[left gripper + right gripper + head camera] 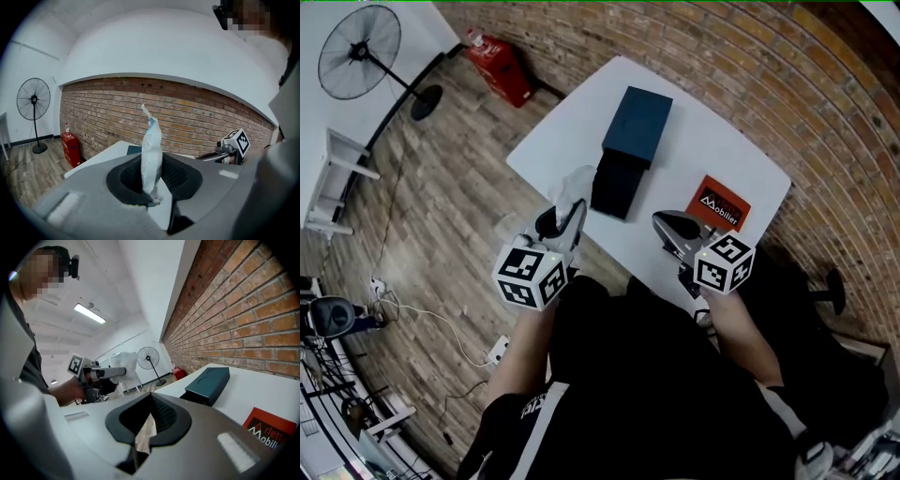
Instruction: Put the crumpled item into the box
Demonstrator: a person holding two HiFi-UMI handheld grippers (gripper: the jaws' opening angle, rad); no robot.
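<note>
Brick wall point(197, 126): rough red-brown bricks with pale mortar lines, running behind the table from 12 round to 3 o'clock in the head view.
Floor point(441, 206): wood planks, grey-brown and matte, grain going diagonally.
Table point(712, 141): flat white top, smooth, rectangular with rounded corners, set at an angle.
Fan point(359, 52): black wire cage, round, on a thin pole with a disc foot, off at 10 o'clock from the table.
Box point(636, 127): dark blue, boxy and matte, looks like cardboard. It's a sleeve with an inner tray point(614, 187) slid out at its 6 o'clock end.
Red card point(718, 203): flat, glossy red with white lettering, lying on the table at 3 o'clock from the tray.
Left gripper point(569, 204): grey plastic shell with black ribbed pads, and the jaws are clamped on the bottom of the crumpled item.
Right gripper point(661, 219): same build, jaws pinched together with nothing in them, at 5 o'clock from the tray.
Crumpled item point(575, 187): thin, white, wrinkly stuff, plastic or paper (can't tell which), squashed into a narrow wad with a twisted tip and a bit of pale blue near the top. It stands upright out of the left jaws, over the table's edge, just at 9 o'clock from the open tray, not in the box yet.
</note>
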